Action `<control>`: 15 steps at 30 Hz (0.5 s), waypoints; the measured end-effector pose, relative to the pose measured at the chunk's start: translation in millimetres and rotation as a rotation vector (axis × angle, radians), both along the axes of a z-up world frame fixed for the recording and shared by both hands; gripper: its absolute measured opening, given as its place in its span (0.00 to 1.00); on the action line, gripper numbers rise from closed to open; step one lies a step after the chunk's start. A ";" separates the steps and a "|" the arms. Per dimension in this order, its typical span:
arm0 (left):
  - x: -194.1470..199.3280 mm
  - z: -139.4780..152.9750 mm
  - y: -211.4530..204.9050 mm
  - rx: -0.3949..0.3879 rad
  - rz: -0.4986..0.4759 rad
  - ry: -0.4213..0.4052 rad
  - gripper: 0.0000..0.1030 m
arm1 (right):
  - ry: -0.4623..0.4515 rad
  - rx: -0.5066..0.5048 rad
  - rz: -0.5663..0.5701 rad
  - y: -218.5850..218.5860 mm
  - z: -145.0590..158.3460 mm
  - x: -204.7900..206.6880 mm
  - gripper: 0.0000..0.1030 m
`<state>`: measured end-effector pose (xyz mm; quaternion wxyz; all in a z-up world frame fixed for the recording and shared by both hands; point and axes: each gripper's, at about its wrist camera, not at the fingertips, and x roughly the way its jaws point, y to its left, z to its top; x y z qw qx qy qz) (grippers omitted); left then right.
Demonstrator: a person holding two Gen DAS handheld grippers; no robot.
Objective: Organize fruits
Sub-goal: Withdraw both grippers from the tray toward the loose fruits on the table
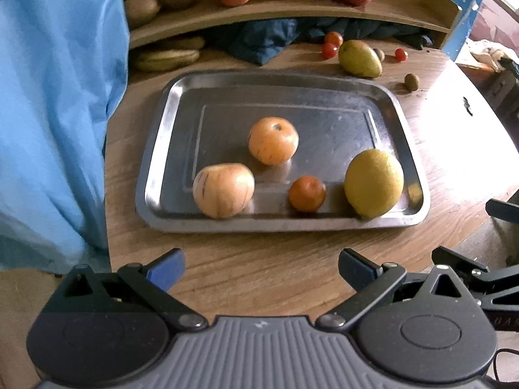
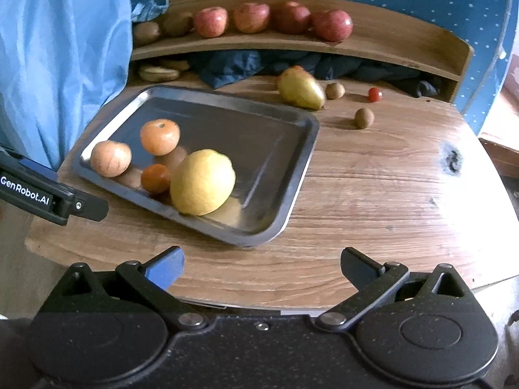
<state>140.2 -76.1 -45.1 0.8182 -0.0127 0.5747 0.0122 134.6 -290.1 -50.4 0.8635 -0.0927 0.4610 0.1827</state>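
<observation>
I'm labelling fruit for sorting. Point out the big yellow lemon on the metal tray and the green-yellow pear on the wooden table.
Big yellow lemon (image 2: 201, 182), right wrist view, middle of rind.
Green-yellow pear (image 2: 300, 88), right wrist view, mid-body.

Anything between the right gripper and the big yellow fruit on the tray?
Nothing visible. The right gripper is open over bare table, and the yellow fruit sits near the tray's front edge, only the low rim between.

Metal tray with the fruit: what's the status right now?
Left gripper and right gripper open, empty. Metal tray holds four fruits. Mango loose behind. Path clear.
</observation>
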 end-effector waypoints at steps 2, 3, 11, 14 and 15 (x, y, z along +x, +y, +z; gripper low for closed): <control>4.4 1.8 -4.5 0.009 -0.018 -0.007 0.99 | -0.007 0.004 -0.020 -3.9 0.5 2.3 0.99; 7.1 2.4 -6.9 0.013 -0.029 -0.009 0.99 | -0.010 0.006 -0.030 -5.7 0.4 3.7 0.99; 34.8 2.6 -21.2 0.017 -0.074 -0.026 0.99 | -0.032 0.010 -0.100 -19.3 1.2 22.7 0.99; 49.3 3.9 -25.7 0.014 -0.086 -0.035 0.99 | -0.038 0.013 -0.123 -24.0 1.4 32.3 0.99; 54.3 4.0 -26.6 0.012 -0.090 -0.037 0.99 | -0.040 0.013 -0.130 -25.6 1.3 35.2 0.99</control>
